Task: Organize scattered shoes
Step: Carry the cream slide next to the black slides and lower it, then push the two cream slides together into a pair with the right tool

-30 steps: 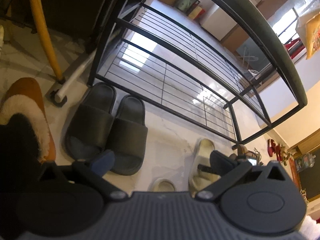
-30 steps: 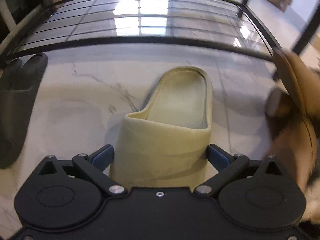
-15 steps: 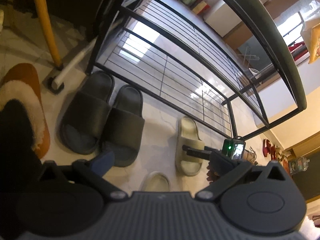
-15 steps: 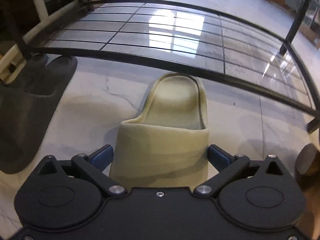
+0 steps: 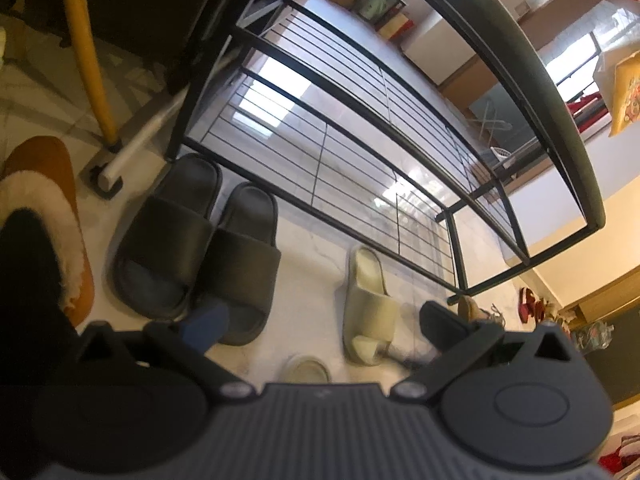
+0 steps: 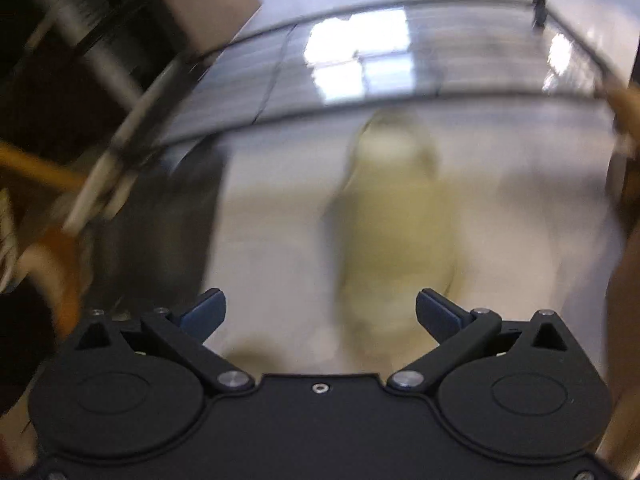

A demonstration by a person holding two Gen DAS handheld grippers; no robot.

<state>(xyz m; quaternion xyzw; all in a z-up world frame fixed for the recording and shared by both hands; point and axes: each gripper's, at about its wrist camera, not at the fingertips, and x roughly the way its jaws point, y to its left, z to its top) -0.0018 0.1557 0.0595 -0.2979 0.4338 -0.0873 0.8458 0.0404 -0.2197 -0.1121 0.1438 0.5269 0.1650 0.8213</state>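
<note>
The right gripper has its jaws wide and empty; the cream slipper lies on the floor dead ahead, its long axis running toward the shoe rack. The left gripper, equally wide, hovers farther off.

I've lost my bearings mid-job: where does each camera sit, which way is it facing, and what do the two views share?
Left wrist: on the left gripper, raised, angled down at the floor before the black wire shoe rack; sees the dark grey slides, cream slide, fur-lined brown slipper; its open fingers show.
Right wrist: on the right gripper, low, facing the rack; blurred; open fingers, nothing between them.
Shared: cream slide, rack, a dark slide.
</note>
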